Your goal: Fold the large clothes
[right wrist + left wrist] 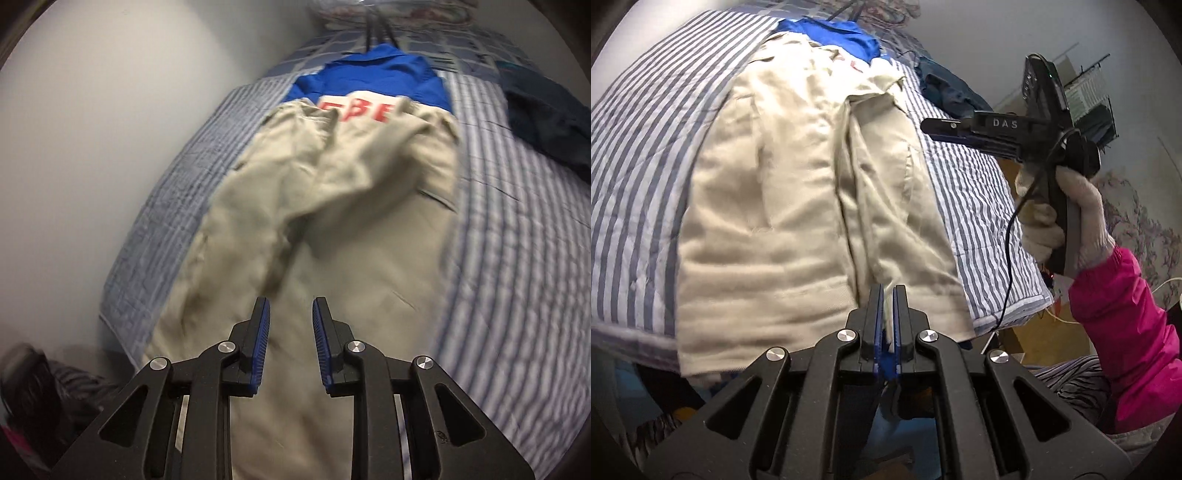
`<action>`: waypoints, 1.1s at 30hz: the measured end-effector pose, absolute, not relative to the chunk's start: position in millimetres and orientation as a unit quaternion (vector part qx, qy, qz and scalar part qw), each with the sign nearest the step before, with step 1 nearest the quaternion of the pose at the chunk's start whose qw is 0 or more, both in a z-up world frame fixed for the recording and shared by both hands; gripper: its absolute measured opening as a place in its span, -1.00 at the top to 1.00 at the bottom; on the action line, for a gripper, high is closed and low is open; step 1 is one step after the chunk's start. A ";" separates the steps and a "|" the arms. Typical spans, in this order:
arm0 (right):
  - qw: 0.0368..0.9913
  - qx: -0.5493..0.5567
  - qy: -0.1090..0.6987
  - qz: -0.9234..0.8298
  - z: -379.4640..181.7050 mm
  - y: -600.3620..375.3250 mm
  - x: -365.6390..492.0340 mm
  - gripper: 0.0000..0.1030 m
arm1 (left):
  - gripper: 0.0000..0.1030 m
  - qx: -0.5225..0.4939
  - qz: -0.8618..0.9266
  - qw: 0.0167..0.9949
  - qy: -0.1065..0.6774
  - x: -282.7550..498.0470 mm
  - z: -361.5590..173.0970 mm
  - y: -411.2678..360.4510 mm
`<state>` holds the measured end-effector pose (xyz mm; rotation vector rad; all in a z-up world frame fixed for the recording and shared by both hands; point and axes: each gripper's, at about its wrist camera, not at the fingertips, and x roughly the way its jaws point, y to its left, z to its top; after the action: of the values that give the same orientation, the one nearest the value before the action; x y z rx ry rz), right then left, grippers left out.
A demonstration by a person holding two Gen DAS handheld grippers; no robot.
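Note:
A large beige garment [783, 192] lies lengthwise on the striped bed, its right side folded over in a long flap. My left gripper [888, 291] is shut on its near hem, and cloth shows between the blue pads. The right wrist view shows the same beige garment [332, 206] blurred below my right gripper [291, 306], which stands open with nothing between its fingers. From the left wrist view, the right gripper [929, 127] hovers over the bed's right side, held by a gloved hand [1052, 221].
A blue top with red letters [369, 81] lies under the beige garment's far end. Dark navy clothing [546, 118] is heaped at the far right of the striped quilt [517, 221]. A wall [92, 147] borders the bed's left. A pink sleeve [1126, 314] and a wire rack [1089, 96] are on the right.

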<state>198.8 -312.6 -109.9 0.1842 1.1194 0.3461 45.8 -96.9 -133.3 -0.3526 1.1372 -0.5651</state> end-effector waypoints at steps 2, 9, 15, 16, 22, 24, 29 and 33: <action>0.838 0.108 0.515 0.144 -108.4 -329.9 204.2 0.57 | 0.98 -0.154 -0.270 0.788 0.531 50.0 -136.6 -113.7; 0.866 0.136 0.474 0.085 -112.8 -371.5 262.6 0.57 | 0.99 -0.156 -0.275 0.779 0.541 58.9 -151.2 -131.5; 0.869 0.142 0.469 0.061 -140.7 -381.5 316.3 0.57 | 0.99 -0.167 -0.233 0.801 0.525 76.4 -151.3 -105.5; 0.868 0.142 0.472 0.062 -146.3 -381.5 326.0 0.57 | 0.98 -0.166 -0.224 0.806 0.522 78.6 -151.4 -100.9; 0.864 0.166 0.464 0.103 -165.2 -340.4 395.5 0.57 | 0.98 -0.176 -0.204 0.809 0.522 89.5 -157.3 -86.6; 0.850 0.139 0.496 0.109 -180.8 -314.5 418.7 0.57 | 0.98 -0.176 -0.200 0.811 0.521 91.6 -157.3 -84.4; 0.850 0.092 0.506 0.117 -177.0 -299.3 421.4 0.50 | 0.98 -0.182 -0.197 0.818 0.508 90.6 -150.9 -77.6; 0.855 0.147 0.477 0.141 -148.3 -329.2 384.6 0.50 | 0.99 -0.181 -0.201 0.818 0.508 86.4 -148.9 -76.4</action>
<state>384.6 -329.2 -148.3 0.3084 1.0036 0.2957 86.4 -76.4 -148.9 -0.3860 1.0820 -0.4274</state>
